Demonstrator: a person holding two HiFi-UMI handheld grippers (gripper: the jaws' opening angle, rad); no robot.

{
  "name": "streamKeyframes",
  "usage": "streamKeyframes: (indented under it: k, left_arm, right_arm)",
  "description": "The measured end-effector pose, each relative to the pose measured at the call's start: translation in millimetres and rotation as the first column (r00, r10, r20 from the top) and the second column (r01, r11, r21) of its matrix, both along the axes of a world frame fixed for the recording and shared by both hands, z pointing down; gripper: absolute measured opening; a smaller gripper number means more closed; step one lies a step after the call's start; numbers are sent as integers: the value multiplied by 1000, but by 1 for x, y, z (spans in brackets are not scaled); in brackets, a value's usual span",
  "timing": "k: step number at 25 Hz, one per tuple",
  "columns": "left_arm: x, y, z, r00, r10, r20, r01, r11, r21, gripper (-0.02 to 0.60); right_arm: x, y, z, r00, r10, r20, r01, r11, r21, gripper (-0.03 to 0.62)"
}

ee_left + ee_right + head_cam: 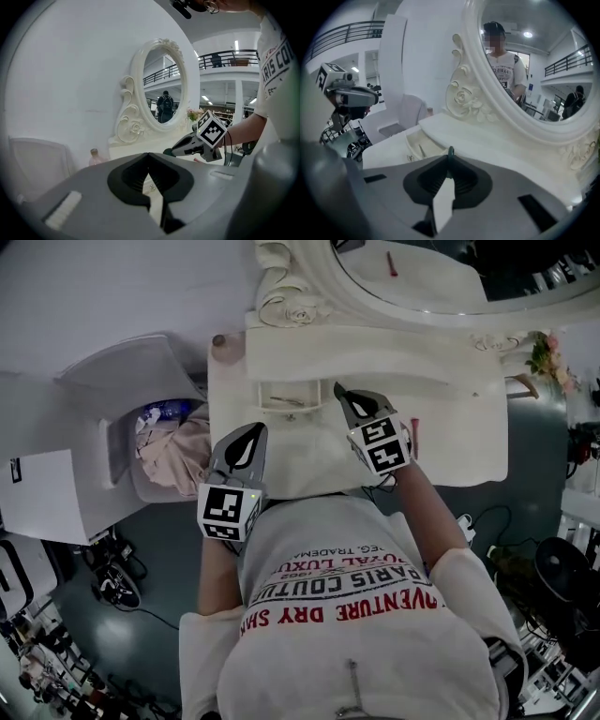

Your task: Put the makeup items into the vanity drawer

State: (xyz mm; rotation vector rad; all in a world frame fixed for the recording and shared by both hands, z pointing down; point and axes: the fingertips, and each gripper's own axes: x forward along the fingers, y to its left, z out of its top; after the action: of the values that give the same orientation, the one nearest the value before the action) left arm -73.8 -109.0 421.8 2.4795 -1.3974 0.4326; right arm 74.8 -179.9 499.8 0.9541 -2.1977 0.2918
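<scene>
The white vanity (450,442) has a small drawer (281,397) standing open at its left front, with a thin item lying inside. My right gripper (339,390) hovers just right of the drawer, shut on a slim dark green makeup item (450,152) that pokes out past its tips. Seen from the left gripper view, the green tip (167,152) shows at the right gripper's nose. My left gripper (253,432) hangs over the vanity's front edge below the drawer, jaws closed together and nothing in them (149,155). A red stick (413,437) lies on the top to the right.
A pink bottle (218,339) stands at the vanity's back left corner. The oval mirror (441,277) with its carved frame rises behind the shelf. A white chair with pink cloth (178,451) is at the left. Flowers (548,357) sit at the right; cables lie on the floor.
</scene>
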Motion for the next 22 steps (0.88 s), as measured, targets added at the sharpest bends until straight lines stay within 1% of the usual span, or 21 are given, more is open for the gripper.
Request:
streamKeyframes:
  k: [2, 6, 9, 12, 14, 17, 18, 19, 20, 22]
  left_arm:
    - [-14, 2, -2, 999, -32, 0, 32, 999, 5, 11]
    - [-39, 7, -4, 995, -101, -1, 101, 995, 12, 11]
    - [-56, 12, -3, 991, -135, 1, 135, 991, 13, 11]
    - [-71, 16, 0, 986, -167, 0, 167, 986, 7, 11]
    - [-78, 18, 2, 983, -183, -3, 183, 983, 1, 11]
    - [-84, 20, 3, 981, -191, -4, 191, 981, -6, 11]
    - [-84, 20, 4, 982, -189, -5, 189, 982, -9, 11]
    - [-84, 20, 5, 983, -183, -7, 183, 983, -12, 11]
    - [-83, 19, 6, 985, -174, -9, 174, 985, -13, 11]
    - [-80, 17, 8, 989, -150, -16, 150, 989, -15, 11]
  right_arm:
    - [-17, -2, -3, 999, -38, 4, 38, 999, 10, 31]
    - [-49, -3, -4, 994, -107, 27, 107, 994, 0, 31]
    - [-75, 2, 1, 987, -154, 40, 155, 988, -14, 31]
    - [-98, 7, 10, 978, -206, 32, 207, 978, -32, 31]
    - [-107, 9, 16, 975, -222, 24, 223, 974, -47, 31]
    - [-112, 7, 23, 978, -207, 30, 209, 975, -73, 32]
    - [-112, 6, 24, 980, -194, 40, 196, 977, -79, 55]
    - [-111, 5, 24, 983, -176, 51, 180, 980, -82, 127]
    - [-109, 4, 23, 986, -156, 60, 160, 984, -83, 175]
    - [-101, 3, 21, 991, -119, 63, 123, 989, -77, 178]
